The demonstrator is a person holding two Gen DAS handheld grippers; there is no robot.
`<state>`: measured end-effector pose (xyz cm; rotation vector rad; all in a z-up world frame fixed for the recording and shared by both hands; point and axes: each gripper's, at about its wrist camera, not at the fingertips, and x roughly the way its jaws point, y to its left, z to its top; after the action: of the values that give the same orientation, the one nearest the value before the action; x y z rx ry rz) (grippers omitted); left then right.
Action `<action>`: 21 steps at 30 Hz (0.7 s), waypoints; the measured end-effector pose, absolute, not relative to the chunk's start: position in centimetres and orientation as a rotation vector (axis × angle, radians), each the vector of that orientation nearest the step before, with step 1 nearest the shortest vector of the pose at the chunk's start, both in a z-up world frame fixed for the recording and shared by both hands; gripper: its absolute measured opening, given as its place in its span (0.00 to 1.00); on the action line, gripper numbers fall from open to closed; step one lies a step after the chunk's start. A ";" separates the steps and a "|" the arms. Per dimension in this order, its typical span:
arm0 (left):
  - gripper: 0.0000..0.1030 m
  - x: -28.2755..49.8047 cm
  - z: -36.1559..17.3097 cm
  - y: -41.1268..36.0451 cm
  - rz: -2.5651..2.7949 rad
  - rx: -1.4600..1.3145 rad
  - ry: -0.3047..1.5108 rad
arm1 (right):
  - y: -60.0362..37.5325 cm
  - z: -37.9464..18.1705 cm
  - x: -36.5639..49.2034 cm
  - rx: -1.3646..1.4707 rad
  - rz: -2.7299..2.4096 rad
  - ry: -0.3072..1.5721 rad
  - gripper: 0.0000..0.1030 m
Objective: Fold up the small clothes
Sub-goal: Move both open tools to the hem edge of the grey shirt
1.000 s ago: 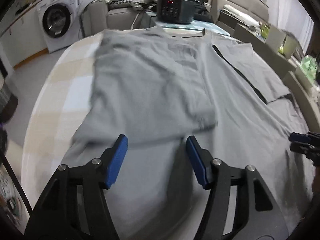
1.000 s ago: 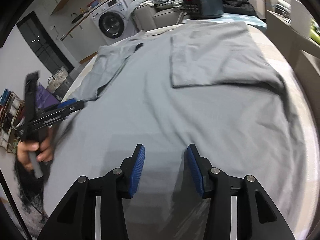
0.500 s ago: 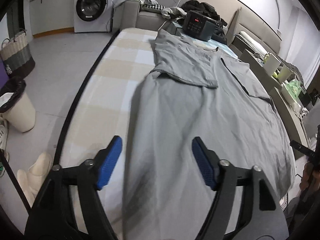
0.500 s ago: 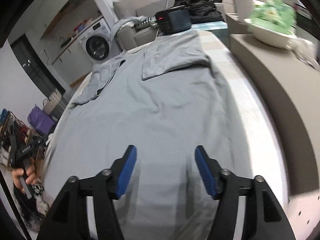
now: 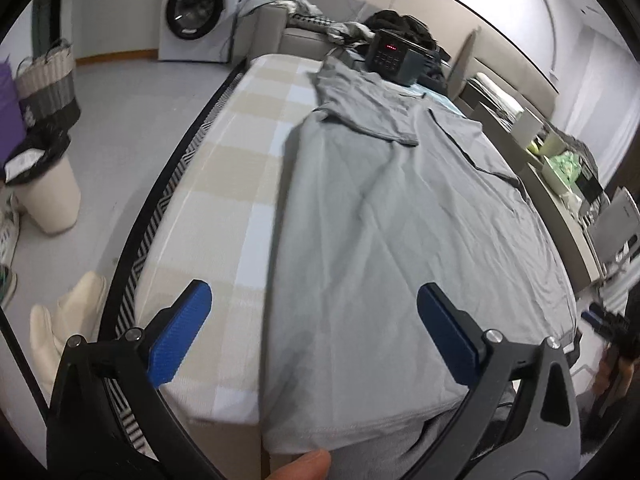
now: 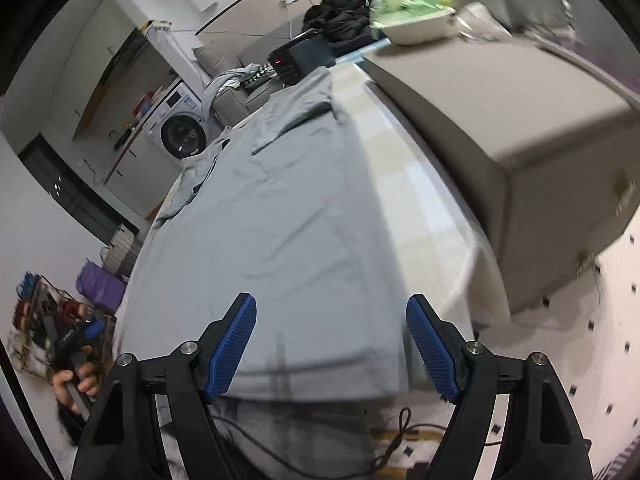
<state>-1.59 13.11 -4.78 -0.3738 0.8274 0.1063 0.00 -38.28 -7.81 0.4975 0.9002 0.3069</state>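
Note:
A grey T-shirt lies flat along the checked cover, its hem hanging over the near edge. At the far end a sleeve part is folded onto the body. My left gripper hovers above the shirt's near left edge. Its jaws are opening wide and the pads press on nothing. In the right wrist view the same shirt runs away from my right gripper, which hangs over the near right hem corner. Its jaws are also opening and hold nothing. A thumb tip shows at the bottom.
A black device with a red display stands beyond the collar. On the floor to the left are a white bin, a woven basket and pale slippers. A beige upholstered block flanks the right side. A washing machine stands far back.
Both grippers have drawn back from the shirt's middle to its near hem, the left toward the left edge and the right toward the right edge. Both pairs of jaws have spread wider.

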 end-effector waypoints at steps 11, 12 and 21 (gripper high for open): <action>0.99 -4.6 -5.1 14.1 0.125 -0.370 0.888 | -42.1 -12.1 -0.5 0.750 0.383 0.951 0.77; 0.99 -4.8 -5.1 14.2 0.124 -0.368 0.891 | -42.1 -12.5 -0.5 0.779 0.409 0.954 0.77; 0.99 -6.7 -6.6 14.4 0.120 -0.393 0.932 | -40.4 -11.5 -1.0 0.790 0.659 0.906 0.77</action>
<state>-6.68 14.41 -6.60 -0.3926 0.9319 0.1203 -1.00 -40.41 -11.54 0.7898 0.9061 0.6594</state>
